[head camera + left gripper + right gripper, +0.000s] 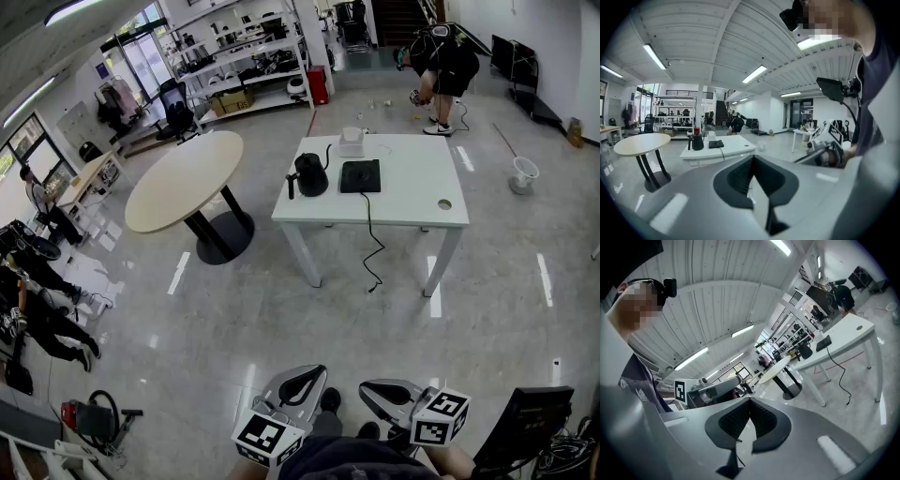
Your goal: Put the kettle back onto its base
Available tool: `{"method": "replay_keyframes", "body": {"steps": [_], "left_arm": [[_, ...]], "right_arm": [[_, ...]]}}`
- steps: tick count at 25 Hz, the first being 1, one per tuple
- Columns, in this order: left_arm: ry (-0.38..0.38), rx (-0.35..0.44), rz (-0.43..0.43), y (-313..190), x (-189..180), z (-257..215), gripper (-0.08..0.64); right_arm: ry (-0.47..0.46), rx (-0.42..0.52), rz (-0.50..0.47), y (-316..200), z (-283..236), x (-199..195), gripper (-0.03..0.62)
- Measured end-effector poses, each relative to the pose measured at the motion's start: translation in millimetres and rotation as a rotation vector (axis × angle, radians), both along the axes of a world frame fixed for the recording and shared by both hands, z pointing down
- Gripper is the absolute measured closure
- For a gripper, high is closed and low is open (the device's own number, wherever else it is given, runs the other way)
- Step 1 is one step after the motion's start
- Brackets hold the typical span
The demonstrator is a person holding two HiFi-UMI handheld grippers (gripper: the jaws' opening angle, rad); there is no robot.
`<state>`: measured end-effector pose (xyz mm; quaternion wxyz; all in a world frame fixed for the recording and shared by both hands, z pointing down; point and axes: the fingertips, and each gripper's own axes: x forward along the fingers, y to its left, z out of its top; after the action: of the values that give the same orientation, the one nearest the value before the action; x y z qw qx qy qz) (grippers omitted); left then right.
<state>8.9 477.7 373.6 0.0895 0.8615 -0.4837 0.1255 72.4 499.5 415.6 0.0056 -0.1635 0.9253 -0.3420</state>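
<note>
My left gripper [752,158] and right gripper [750,402] are clenched empty; the black gooseneck kettle [310,175] stands just beside the black square base [360,175] on the white rectangular table [412,202].

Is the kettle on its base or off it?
Off. The kettle stands upright on the white table, beside the empty black base.

One kettle [311,174], one base [360,175], two tables: round table [178,183], white table [412,192]; two grippers: left gripper [309,377], right gripper [373,387].
</note>
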Motion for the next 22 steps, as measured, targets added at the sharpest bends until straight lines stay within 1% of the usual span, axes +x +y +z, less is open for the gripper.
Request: {"method": "replay_keyframes", "body": {"steps": [2, 5, 8, 10, 13, 15, 19, 22], "left_arm": [[0.004, 0.006, 0.022, -16, -1, 1, 0.558], [0.015, 0.013, 0.067, -43, -1, 3, 0.558], [0.049, 0.014, 0.116, -74, -3, 6, 0.558], [0.074, 0.005, 0.146, -96, -7, 9, 0.558], [0.118, -0.004, 0.194, -132, -16, 10, 0.558], [0.147, -0.009, 0.213, -157, -29, 9, 0.558], [0.189, -0.018, 0.218, -203, -63, 6, 0.558], [0.189, -0.001, 0.209, -226, -84, 5, 0.558]], "right_arm": [[-0.009, 0.019, 0.031, -13, -4, 2, 0.592], [-0.008, 0.022, 0.094, -37, -4, 6, 0.592], [0.036, 0.018, 0.16, -65, 1, 7, 0.592], [0.066, 0.018, 0.188, -83, -1, -1, 0.592], [0.126, 0.038, 0.198, -110, -6, -19, 0.592], [0.167, 0.037, 0.213, -131, -8, -32, 0.592], [0.188, 0.002, 0.229, -171, -6, -64, 0.592], [0.203, 0.013, 0.196, -196, -5, -89, 0.592]]}}
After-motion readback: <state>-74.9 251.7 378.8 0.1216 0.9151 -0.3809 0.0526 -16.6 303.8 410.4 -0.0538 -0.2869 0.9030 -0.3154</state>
